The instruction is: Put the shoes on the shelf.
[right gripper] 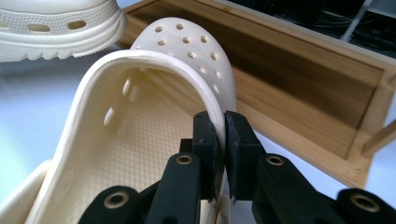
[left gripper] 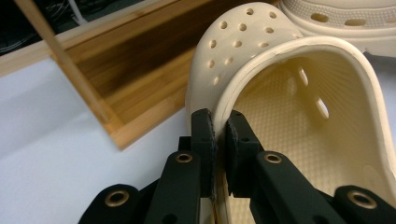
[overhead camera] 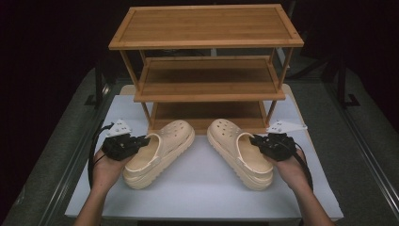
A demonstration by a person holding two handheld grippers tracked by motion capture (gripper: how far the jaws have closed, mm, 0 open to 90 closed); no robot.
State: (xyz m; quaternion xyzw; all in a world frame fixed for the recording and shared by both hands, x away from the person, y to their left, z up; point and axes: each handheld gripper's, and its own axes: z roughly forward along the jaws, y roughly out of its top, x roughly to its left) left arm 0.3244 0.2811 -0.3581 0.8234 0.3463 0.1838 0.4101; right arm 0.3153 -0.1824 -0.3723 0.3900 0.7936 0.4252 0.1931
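Both grippers are clamped on shoes. The left gripper [overhead camera: 141, 141] pinches the side wall of the left shoe [overhead camera: 162, 150] at lower left of centre; the right gripper [overhead camera: 256, 140] pinches the right shoe [overhead camera: 237, 153] at lower right. Both shoes sit on the white table [overhead camera: 202, 188], just before the empty wooden rack [overhead camera: 207, 61]. Shelving them looks not yet done.
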